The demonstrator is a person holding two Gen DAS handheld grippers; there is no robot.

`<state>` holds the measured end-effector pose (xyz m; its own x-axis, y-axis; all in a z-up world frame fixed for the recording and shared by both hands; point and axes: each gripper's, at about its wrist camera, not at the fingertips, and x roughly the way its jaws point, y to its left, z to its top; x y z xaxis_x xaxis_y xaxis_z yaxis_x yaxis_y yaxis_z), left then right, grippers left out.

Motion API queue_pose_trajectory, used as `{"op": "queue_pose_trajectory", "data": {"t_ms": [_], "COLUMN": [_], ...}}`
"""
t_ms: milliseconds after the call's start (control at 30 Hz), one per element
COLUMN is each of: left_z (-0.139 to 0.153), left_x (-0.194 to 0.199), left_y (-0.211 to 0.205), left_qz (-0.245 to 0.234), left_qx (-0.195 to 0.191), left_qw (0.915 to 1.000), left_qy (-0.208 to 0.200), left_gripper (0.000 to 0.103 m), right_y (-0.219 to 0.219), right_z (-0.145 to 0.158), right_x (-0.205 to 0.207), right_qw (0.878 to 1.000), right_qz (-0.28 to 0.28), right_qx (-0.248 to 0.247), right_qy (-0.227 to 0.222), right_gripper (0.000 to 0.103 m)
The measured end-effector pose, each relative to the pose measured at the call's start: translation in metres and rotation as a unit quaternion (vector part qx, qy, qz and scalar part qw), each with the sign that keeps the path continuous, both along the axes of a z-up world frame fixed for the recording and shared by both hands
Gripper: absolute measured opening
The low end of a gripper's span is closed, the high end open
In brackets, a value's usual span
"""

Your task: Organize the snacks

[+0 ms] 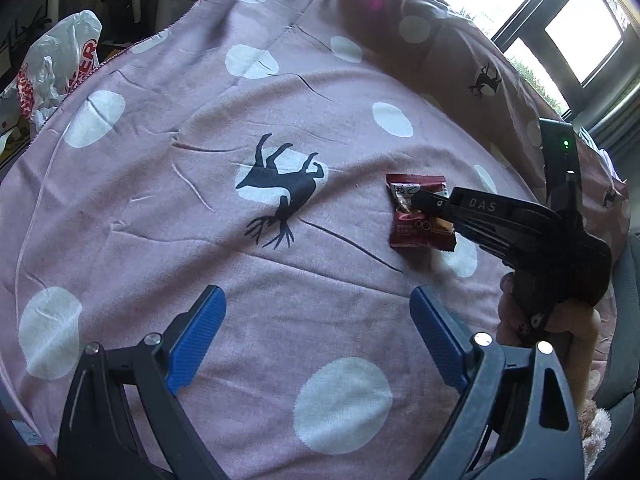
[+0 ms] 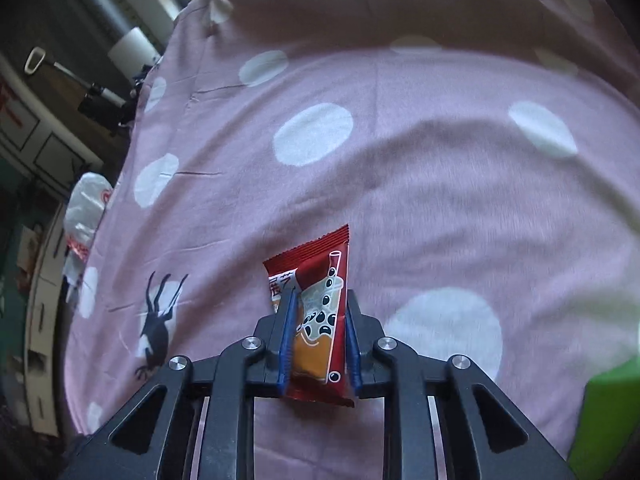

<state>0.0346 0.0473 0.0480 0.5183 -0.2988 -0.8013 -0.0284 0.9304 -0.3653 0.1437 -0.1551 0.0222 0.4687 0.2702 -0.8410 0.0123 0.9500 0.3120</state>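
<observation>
Clamping red snack packet [image 2: 316, 320]: right gripper [image 2: 318, 340] | left gripper [image 1: 318, 340] jaws wide, empty

Glossy red foil snack packet [image 2: 316, 316]; soft matt pink cotton bedsheet [image 1: 168, 200]; crinkly shiny plastic bag [image 1: 52, 72]; ribbed blue rubbery pads [image 1: 196, 336], matt black plastic frames.

Bare pink bedspread [image 1: 312, 280] between and ahead of the spread left jaws; right-hand gripper [image 1: 430, 204] with red snack packet [image 1: 420, 210] blocking forward-right.
</observation>
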Motion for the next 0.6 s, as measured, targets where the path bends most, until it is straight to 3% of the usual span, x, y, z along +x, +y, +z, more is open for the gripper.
{"op": "queue_pose_trajectory", "data": {"t_ms": [300,600], "left_z": [-0.002,-0.002], "left_x": [-0.006,-0.020], "left_y": [-0.006,-0.037], "left_qz": [-0.014,-0.065], "left_qx": [-0.005,0.015], "left_qw": [0.9998,0.9977], "left_qy": [0.011,0.011], "left_gripper": [0.093,0.092], "right_y": [-0.014,-0.044], "right_z": [0.018,0.020], "right_x": [-0.084,-0.155], "right_qw": [1.000,0.997], "right_qz": [-0.028,-0.047], "right_qx": [0.011,0.053], "right_qy": [0.002,0.019], "right_gripper": [0.019,0.019]}}
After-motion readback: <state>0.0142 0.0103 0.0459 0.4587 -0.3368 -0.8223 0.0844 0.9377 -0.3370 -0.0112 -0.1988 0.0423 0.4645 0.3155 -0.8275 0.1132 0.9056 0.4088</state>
